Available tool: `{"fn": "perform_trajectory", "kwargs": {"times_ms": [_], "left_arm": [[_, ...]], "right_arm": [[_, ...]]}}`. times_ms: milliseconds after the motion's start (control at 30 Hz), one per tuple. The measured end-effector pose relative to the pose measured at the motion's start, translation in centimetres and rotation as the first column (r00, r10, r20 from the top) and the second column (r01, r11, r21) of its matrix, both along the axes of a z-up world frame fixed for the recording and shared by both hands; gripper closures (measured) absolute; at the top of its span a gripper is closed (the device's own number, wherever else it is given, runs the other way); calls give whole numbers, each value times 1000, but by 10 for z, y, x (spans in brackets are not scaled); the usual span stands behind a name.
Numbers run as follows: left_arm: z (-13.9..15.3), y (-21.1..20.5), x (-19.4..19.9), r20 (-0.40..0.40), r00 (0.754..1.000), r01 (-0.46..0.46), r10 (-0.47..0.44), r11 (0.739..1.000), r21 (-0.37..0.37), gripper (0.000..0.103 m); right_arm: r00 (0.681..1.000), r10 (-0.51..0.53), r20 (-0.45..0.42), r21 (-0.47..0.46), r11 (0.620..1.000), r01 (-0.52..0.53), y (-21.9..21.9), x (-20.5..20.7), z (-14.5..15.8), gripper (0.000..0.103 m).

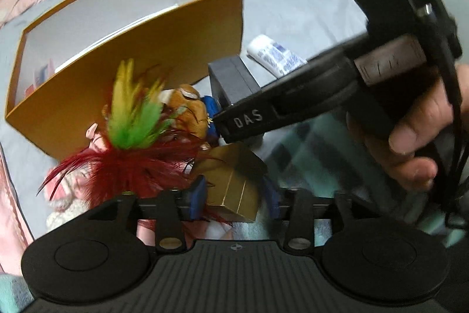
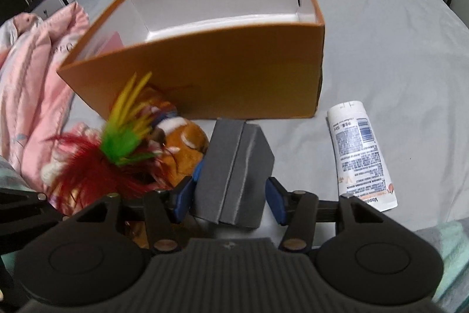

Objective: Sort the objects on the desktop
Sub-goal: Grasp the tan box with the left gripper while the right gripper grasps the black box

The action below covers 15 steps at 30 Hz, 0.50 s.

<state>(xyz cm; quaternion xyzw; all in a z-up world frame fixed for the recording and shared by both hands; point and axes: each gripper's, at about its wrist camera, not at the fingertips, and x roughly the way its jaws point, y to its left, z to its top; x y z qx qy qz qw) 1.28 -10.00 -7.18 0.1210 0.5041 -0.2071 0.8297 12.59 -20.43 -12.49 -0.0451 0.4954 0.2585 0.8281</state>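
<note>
The left tool (image 1: 236, 200) stands with its blue pads spread, a small gold box (image 1: 234, 181) between them; the near pad seems to touch the box's side, but blur hides whether either pad presses, so no firm grip shows. The gold box is a shiny, sharp-edged carton with thin seam lines, tilted on one corner. The right tool (image 2: 230, 195) is likewise spread, its blue pads flanking a dark grey box (image 2: 234, 169) with a gap on each side. That grey box is matte, with a seam running down its length, and it lies on the bed (image 2: 381, 49) just in front of the orange box (image 2: 205, 72).

Beside both tools lies a feather toy (image 2: 117, 148) of red, green and yellow plumes, over a brown plush toy (image 2: 183, 143). The orange box is open-topped, white inside. A white tube (image 2: 359, 154) with blue print lies on the grey sheet to the right, apart from the grey box. A pink quilt (image 2: 35, 84) is bunched at the left. A hand (image 1: 410, 137) holds the right tool's handle.
</note>
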Motion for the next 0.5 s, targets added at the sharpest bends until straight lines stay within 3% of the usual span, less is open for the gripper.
{"fn": "perform_trajectory", "kwargs": {"times_ms": [167,267,400,500], "left_arm": [[-12,-16,-6,4,998,68,-69,990,126,46],[-21,-26,-11,14,993,110,-115,972,210,43],[-32,-40,-19,45,980,167,-192,929,330,43],[-33,-38,-14,34,985,150,-171,931,332,43]], "right_arm": [[1000,-22,6,-15,1000,22,-15,2,5,66],[999,-21,29,-31,999,22,-27,2,9,65],[999,-36,-26,14,999,37,-40,7,1,65],[999,-30,-21,16,999,30,-38,6,0,65]]}}
